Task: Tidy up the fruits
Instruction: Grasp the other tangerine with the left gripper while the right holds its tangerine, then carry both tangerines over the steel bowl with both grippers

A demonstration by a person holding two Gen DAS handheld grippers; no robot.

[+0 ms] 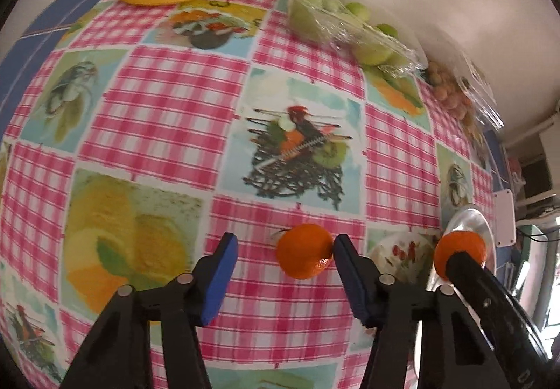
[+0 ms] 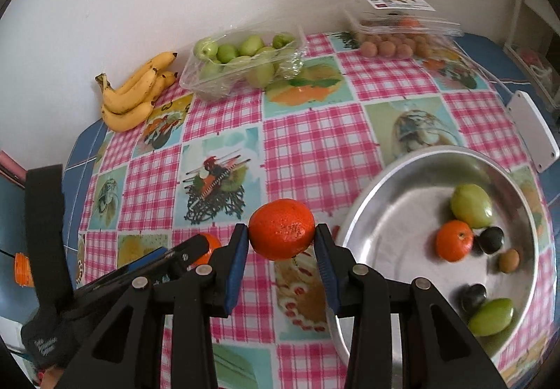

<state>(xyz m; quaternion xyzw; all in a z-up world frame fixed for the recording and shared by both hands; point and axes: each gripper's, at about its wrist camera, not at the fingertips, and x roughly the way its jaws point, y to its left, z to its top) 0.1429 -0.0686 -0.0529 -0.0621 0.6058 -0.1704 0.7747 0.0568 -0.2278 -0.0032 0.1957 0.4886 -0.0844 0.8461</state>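
A right hand-held gripper (image 2: 281, 250) clamps a mandarin (image 2: 282, 228) across its widest part, just left of the metal bowl (image 2: 402, 179) on the checked worktop (image 2: 315, 144). The left hand-held gripper (image 1: 285, 280) stands open around a second mandarin (image 1: 303, 250), its right pad touching the skin. The fruit looks light, with soft peel that is likely to bruise, so a gentle squeeze at the middle suits it.

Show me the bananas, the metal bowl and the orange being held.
bananas (image 2: 134, 93): right wrist view, middle of the bunch.
metal bowl (image 2: 395, 210): right wrist view, bare inner wall.
held orange (image 2: 281, 229): right wrist view, middle of its peel, between the right gripper's fingers.
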